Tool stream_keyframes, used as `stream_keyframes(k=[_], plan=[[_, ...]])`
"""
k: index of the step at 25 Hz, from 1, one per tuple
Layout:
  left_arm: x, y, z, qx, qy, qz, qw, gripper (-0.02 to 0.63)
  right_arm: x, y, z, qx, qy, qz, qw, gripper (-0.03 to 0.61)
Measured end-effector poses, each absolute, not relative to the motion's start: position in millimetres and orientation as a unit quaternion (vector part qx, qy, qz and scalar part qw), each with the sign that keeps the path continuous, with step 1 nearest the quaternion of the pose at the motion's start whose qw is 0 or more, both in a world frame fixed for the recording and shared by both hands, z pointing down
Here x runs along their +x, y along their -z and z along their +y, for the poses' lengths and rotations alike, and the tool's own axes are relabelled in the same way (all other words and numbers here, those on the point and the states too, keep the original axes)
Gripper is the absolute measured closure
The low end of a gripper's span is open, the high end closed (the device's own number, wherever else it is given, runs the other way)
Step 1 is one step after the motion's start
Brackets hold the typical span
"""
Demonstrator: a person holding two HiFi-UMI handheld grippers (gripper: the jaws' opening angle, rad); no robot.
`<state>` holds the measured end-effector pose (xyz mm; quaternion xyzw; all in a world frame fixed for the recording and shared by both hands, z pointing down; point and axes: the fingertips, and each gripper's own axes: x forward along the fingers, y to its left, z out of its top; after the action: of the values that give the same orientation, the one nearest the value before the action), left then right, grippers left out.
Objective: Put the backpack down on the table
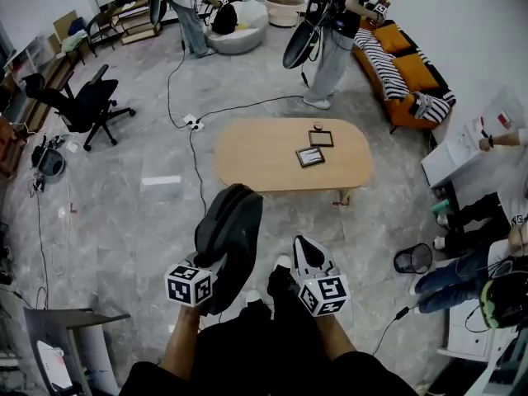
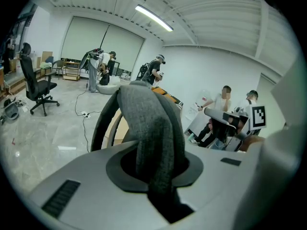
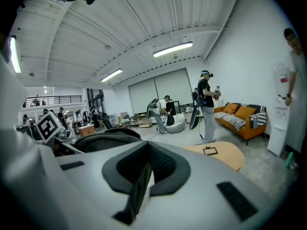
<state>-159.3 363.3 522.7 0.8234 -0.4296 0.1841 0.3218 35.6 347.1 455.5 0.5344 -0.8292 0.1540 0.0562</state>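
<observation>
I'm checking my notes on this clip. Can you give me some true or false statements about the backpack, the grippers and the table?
1. The left gripper is clamped on the backpack. True.
2. The backpack lies on the table. False: it hangs from the left gripper over the floor, short of the table.
3. The right gripper grips a strap. False: its jaws are together on nothing.
4. Two flat dark-edged squares lie on the table. True.
</observation>
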Motion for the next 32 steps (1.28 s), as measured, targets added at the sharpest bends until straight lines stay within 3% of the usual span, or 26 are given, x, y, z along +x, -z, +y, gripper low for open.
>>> stream_keyframes(k=[10,32], plan=[[-151.3,-534.1,319.3,0.814,-0.184,-0.433,0.341,0.534,34.5,-461.7,285.1,0.519,-0.164,-0.837,0.050,0.568],[-82.4,-515.9,152.4,0.792,-0.159,-0.484,0.338,0.535,122.4,-458.2,117.4,0.493,-0.164,-0.852,0.059,0.568]])
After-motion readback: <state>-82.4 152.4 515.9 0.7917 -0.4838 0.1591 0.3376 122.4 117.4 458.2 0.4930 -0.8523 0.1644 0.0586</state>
